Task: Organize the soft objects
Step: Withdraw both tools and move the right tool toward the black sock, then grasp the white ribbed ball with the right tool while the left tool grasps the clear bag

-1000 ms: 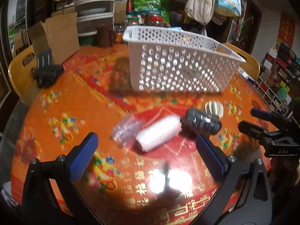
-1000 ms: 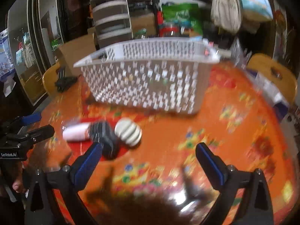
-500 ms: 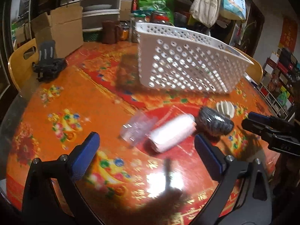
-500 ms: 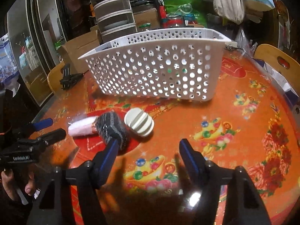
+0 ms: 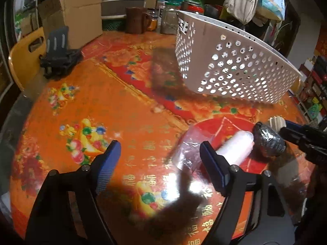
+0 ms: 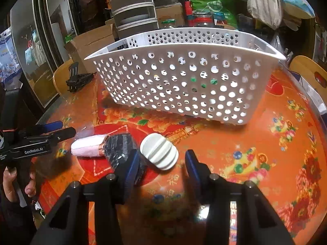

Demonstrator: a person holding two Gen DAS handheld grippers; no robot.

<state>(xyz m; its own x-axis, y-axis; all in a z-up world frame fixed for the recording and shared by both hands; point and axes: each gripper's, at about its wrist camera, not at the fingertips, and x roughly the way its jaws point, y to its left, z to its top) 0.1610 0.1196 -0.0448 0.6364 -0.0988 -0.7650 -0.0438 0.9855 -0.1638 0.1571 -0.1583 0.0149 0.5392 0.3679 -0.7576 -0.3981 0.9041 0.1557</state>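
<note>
Three soft objects lie in a row on the orange table: a pink roll (image 5: 235, 146) (image 6: 89, 146) in clear wrap, a black wrapped bundle (image 5: 267, 139) (image 6: 120, 149), and a white ridged pad (image 6: 158, 151) (image 5: 277, 121). A white perforated basket (image 5: 231, 65) (image 6: 184, 81) stands behind them. My left gripper (image 5: 161, 163) is open and empty, left of the pink roll. My right gripper (image 6: 163, 166) is open, its jaws on either side of the white pad just in front of it.
A black phone stand (image 5: 59, 59) (image 6: 78, 79) sits at the table's far left edge. Cardboard boxes (image 5: 79, 14), jars (image 5: 168, 20) and drawers crowd the back. Wooden chairs (image 5: 24, 55) (image 6: 308, 71) flank the table.
My right gripper has narrowed and moved forward toward the white pad. My left gripper has narrowed and swung left, so the roll now sits at its right finger.
</note>
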